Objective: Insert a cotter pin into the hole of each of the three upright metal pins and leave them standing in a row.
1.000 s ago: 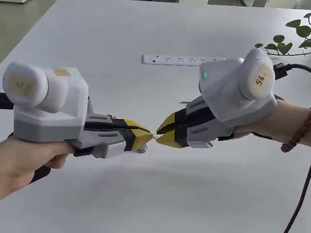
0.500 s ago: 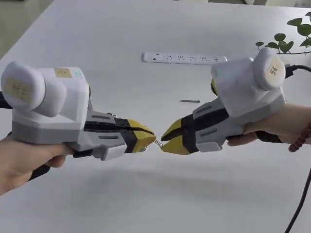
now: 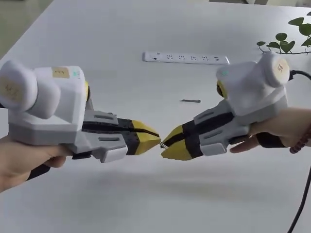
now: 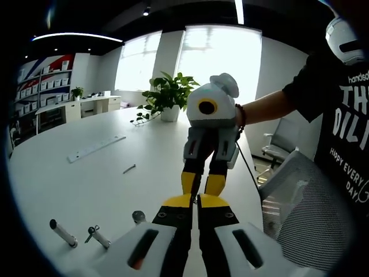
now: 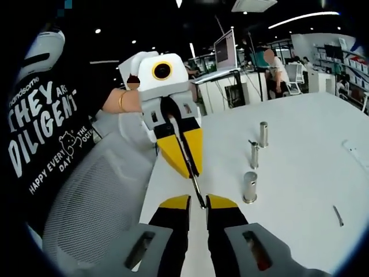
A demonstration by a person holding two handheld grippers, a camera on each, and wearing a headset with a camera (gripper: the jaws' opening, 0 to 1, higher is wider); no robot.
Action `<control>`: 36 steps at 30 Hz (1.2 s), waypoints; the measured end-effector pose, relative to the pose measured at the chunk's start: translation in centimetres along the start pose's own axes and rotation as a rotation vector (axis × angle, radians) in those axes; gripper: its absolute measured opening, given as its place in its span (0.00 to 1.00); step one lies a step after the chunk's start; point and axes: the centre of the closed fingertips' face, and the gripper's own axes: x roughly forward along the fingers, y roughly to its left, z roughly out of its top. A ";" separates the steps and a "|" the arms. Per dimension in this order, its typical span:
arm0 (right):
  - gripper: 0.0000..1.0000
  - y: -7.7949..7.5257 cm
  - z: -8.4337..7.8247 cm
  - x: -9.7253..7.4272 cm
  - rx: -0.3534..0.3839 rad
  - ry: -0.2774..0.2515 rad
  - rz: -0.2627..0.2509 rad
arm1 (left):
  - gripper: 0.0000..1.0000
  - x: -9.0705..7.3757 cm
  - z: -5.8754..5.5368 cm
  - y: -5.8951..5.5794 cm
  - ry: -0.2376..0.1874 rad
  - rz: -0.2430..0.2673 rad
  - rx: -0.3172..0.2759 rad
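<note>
My left gripper [image 3: 156, 141] is shut on a thin cotter pin [image 5: 198, 187], which sticks out of its tip towards my right gripper [image 3: 164, 148]. The two grippers meet tip to tip above the table. The pin's free end lies between the right jaws, which stand a little apart around it. Three upright metal pins stand in a row on the table: the near one [image 5: 249, 187], the middle one [image 5: 254, 154] with a cotter pin through its top, and the far one [image 5: 263, 134]. In the left gripper view the same row [image 4: 98, 235] is at the lower left.
A loose cotter pin [image 3: 190, 101] lies on the white table [image 3: 121, 34] beyond the grippers. A white power strip [image 3: 186, 58] lies further back. A potted plant [image 3: 291, 39] trails over the far right. A black cable [image 3: 301, 204] hangs at the right edge.
The right gripper has sunk and tilted its tip down towards the left gripper's tip, and its jaws have narrowed around the pin's end. The left gripper has barely moved.
</note>
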 end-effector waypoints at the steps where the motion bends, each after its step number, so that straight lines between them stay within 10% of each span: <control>1: 0.05 0.2 0.0 0.0 0.006 -0.006 0.014 | 0.00 0.0 0.0 -0.1 -0.003 -0.005 0.000; 11: 0.00 0.7 0.0 -0.4 0.011 -0.021 0.037 | 0.00 -0.2 0.0 -0.6 -0.013 -0.037 -0.003; 19: 0.00 1.2 -0.8 0.2 -0.085 0.077 0.036 | 0.01 -0.1 -1.2 -0.9 0.032 -0.041 0.022; 36: 0.00 -2.7 -2.2 0.0 -0.196 0.282 -0.083 | 0.11 -0.7 -2.1 1.8 0.010 0.119 -0.008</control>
